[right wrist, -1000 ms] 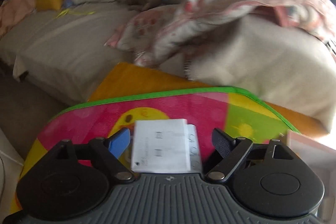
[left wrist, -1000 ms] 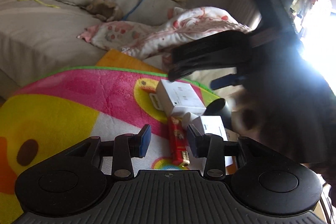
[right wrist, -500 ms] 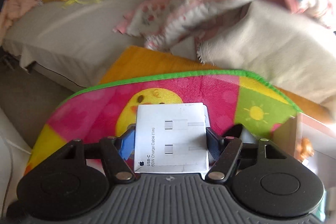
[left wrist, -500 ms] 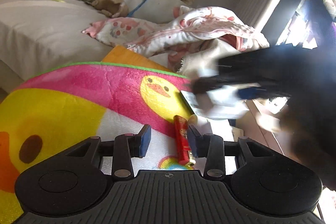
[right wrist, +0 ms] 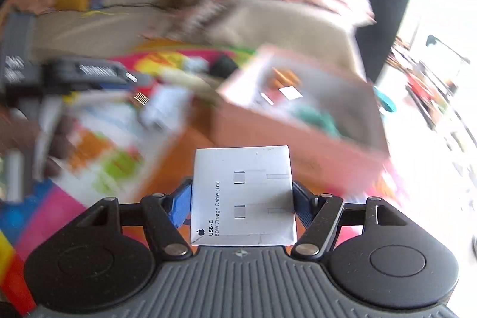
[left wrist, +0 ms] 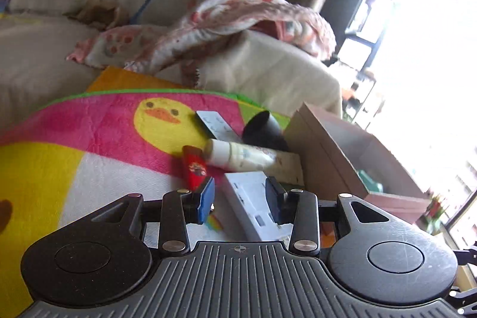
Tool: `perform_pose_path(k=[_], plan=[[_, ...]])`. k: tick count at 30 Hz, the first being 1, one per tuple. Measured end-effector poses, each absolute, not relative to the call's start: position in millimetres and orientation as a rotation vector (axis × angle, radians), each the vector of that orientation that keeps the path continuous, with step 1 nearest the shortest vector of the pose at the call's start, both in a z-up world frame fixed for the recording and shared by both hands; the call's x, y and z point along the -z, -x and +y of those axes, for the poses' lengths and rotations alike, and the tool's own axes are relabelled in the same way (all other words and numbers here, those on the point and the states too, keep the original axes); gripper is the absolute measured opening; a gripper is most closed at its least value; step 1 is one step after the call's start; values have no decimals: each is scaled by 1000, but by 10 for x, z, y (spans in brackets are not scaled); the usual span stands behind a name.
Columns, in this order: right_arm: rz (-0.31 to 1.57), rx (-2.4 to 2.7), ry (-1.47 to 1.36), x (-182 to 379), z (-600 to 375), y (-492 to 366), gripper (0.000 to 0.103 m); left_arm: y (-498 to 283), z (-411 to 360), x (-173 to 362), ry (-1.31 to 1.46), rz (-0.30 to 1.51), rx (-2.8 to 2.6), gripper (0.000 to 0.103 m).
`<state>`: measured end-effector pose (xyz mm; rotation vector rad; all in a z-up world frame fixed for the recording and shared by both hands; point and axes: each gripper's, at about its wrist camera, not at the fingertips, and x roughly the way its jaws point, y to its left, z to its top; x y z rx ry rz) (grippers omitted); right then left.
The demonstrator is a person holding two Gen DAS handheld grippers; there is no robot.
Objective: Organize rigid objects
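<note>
- Right gripper (right wrist: 242, 203): jaws clamped on white cable box (right wrist: 243, 195), held near the open cardboard box (right wrist: 298, 127).
- Left gripper (left wrist: 240, 195): jaws narrow, gripping nothing, above a white box (left wrist: 253, 204) on the mat (left wrist: 89, 139).

Right wrist view: background motion-blurred; contents of the open brown cardboard box (right wrist: 301, 121) are indistinct. Left wrist view: flat white carton (left wrist: 256, 204) is partly hidden behind the gripper body; window area overexposed.
</note>
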<state>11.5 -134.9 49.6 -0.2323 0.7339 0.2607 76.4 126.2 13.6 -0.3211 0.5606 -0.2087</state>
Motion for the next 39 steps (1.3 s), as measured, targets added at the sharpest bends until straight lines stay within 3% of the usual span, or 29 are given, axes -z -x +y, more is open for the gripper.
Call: perform_pose_path(k=[2,5,11,17,19,22,32,36,39], plan=[[740,-220,190,-387,-1528,-50,70,-767,1156,-197,274,562,189,41],[763,-233,69,-244,-1740,-18,87,-805,1051,-298,198,565,194,41],[698,-210,21,-8,-1864,120,87,-1247,971,-455,25,582,335,41],[704,-249,-57,30,-1984,94,90,-1903,980,-365,-95,761,450,42],[700,-255,-74,34,-2006,92,90,-2009,984,-281,-117,844,469,47],[698,-274,-113,42,-2054,81,93,-1997,1009,-251,-63,898,508,44],[700,-305,-157,44,-2096,60,98,-1906,486,-157,-245,894,481,41],[701,-305,-157,44,-2094,57,99,-1966,320,-183,-256,891,487,29],[701,-304,-151,50,-2085,59,99,-1889,341,-246,-251,876,474,27]])
